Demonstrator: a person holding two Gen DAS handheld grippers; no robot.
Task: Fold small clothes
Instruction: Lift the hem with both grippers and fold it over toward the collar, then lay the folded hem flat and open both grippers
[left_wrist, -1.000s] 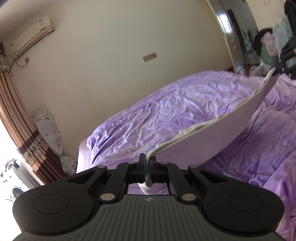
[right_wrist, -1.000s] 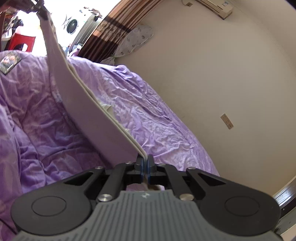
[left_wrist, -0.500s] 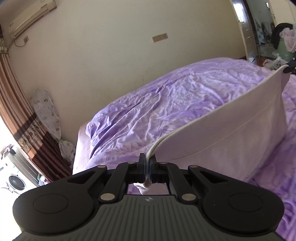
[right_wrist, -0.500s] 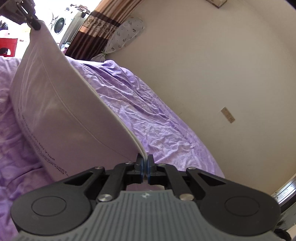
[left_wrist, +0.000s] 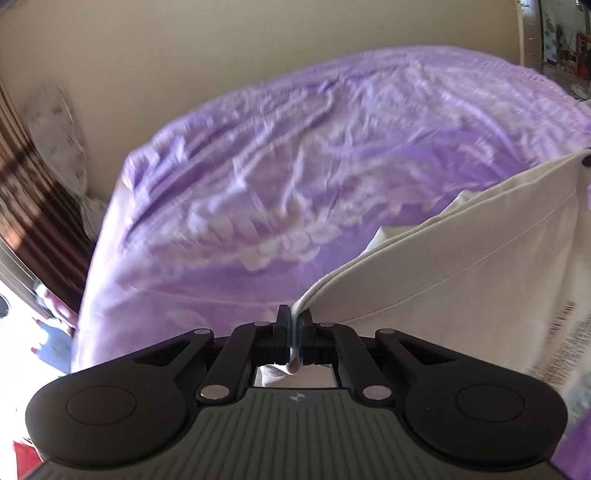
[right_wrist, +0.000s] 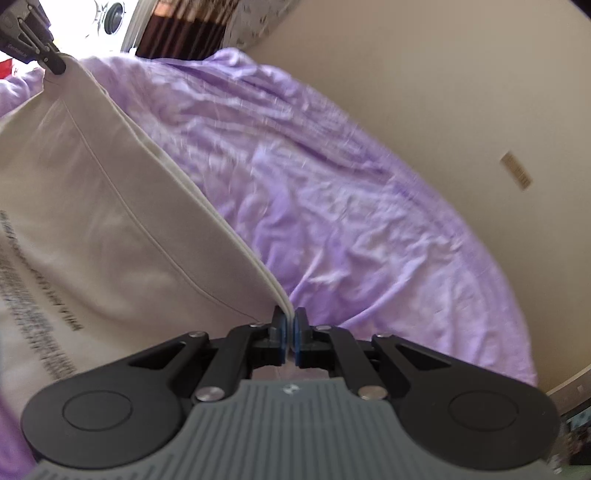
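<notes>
Swung lower toward the purple bedspread (left_wrist: 332, 166) since before — left gripper (left_wrist: 294, 332) and right gripper (right_wrist: 290, 334) both clamped tight on the cream garment (right_wrist: 110, 206) hem, stretched above the bedspread

1. The left wrist view looks forward over the left gripper (left_wrist: 294, 334), close above the purple bed (left_wrist: 295, 166), toward a beige wall (left_wrist: 184, 48)
2. The right wrist view faces likewise past the right gripper (right_wrist: 290, 334)
3. Both, though blurred, apparently share the white garment (left_wrist: 461, 266) and bed
</notes>
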